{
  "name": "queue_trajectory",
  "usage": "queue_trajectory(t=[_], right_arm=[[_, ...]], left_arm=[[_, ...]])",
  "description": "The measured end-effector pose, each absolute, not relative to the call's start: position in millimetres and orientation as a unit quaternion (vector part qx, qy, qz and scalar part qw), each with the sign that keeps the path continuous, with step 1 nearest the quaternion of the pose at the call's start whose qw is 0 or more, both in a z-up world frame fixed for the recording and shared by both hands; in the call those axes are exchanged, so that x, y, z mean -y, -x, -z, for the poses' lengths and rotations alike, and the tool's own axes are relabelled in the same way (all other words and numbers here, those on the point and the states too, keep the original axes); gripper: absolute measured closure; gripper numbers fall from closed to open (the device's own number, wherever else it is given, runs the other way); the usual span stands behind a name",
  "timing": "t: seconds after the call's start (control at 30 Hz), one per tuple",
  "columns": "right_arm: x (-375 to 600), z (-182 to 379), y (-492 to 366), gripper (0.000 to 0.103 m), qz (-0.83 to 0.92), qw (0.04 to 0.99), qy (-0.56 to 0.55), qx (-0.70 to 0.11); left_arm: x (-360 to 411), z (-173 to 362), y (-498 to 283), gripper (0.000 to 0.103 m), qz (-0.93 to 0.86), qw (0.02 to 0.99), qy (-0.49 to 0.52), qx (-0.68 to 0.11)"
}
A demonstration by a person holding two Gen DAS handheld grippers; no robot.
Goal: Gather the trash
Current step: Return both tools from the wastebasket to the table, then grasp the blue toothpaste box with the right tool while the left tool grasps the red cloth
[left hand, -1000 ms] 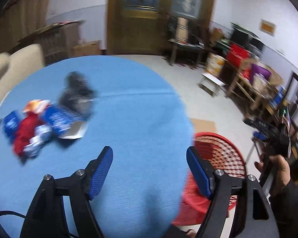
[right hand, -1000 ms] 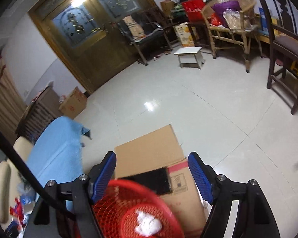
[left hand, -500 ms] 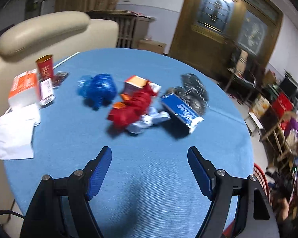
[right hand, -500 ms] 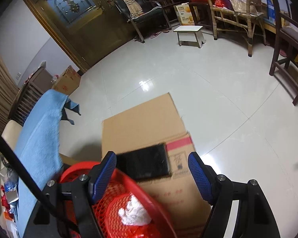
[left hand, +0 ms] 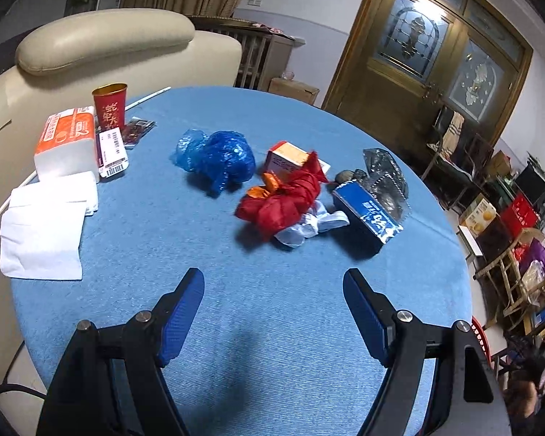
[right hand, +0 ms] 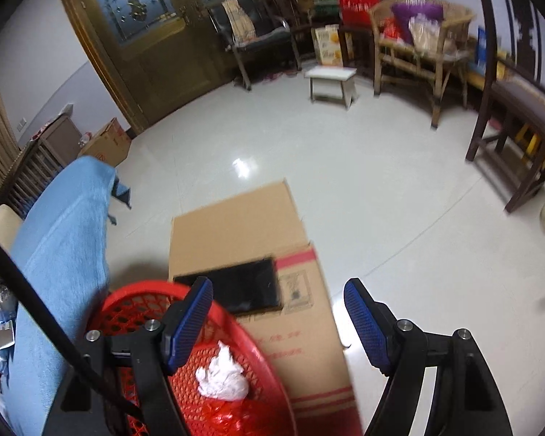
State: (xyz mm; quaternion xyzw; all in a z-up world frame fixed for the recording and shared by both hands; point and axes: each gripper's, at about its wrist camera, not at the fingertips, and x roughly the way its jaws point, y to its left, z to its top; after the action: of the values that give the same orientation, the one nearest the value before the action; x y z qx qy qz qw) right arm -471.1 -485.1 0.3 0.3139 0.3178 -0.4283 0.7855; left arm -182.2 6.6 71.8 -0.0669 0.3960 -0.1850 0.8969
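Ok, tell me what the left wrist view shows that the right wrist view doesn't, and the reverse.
Only the left wrist view shows the trash on top of the table clearly: the crumpled blue bag, the red wrapper bundle, the blue carton, plus the red cup and tissue pack.

Only the right wrist view shows inside the red basket, with a crumpled white tissue in it, and the cardboard box on the floor.

Both show the blue tablecloth, the wooden door, and open, empty fingers.

red basket point(right hand: 236, 381) cut off below, cardboard box point(right hand: 243, 239) print blurred
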Motion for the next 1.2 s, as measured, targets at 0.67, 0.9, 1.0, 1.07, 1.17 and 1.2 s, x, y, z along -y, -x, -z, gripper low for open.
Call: queue_trajectory(t=[0.67,0.9,1.0,1.07,1.17,1.2], right_arm=[[210,-82,226,0.025,0.060,0.930,0.022,-0.361],[176,-62,176,0.025,0.037,0.924,0.086,-0.370],[168,-52,162,0.025,0.035,0.920,0.111,-0.374],[165,-44,152,0.025,0.042,0.916,0.123,-0.380],[167,-37,144,0.033,0.041,0.914,0.113,-0.387],[168,-36,141,0.054,0.040,0.914,0.106,-0.390]], left_arm=[[-23,-61,173,0.024,0.161,0.898,0.069,-0.403],[-30,-55,165,0.024,0.151,0.898,0.071,-0.408],[-33,-51,160,0.024,0.145,0.896,0.073,-0.413],[-33,-50,159,0.024,0.144,0.896,0.072,-0.414],[-32,-49,158,0.024,0.143,0.896,0.069,-0.415],[-32,-49,158,0.024,0.143,0.896,0.068,-0.415]])
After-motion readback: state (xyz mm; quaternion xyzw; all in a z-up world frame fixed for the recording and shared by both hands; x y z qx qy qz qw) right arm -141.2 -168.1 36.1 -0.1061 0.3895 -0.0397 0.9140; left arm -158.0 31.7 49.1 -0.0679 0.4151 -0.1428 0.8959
